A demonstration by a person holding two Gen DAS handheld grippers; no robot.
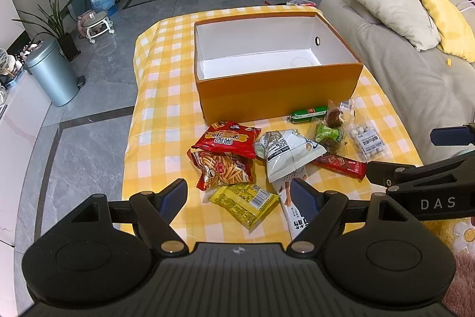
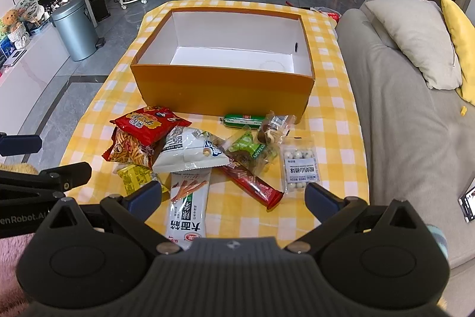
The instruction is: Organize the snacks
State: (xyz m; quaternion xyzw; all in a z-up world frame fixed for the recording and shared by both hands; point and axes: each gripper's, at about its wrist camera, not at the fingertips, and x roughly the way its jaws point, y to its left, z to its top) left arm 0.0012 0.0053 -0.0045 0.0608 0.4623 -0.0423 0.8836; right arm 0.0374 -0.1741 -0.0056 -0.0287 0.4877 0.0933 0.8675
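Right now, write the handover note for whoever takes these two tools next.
Left tool: open, empty, hovering over the near snacks.
Right tool: open, empty, above the long white breadstick packet.
Orange cardboard box with white inside: empty, at the far side of the yellow checked cloth.
Snacks lie heaped in front of it, among them a red chip bag and a green sausage stick.
Done: nothing boxed. Left: every snack.

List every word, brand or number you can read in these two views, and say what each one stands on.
"DAS" on the right gripper's arm.
"enRobot.A", cut off at both ends, on the left gripper's arm.
"GERMANY" on the green candy wrapper.
"大面筋" on the long white packet.
Print on the red bag, the yellow packet and the clear pouch of white balls is too small or blurred to read.
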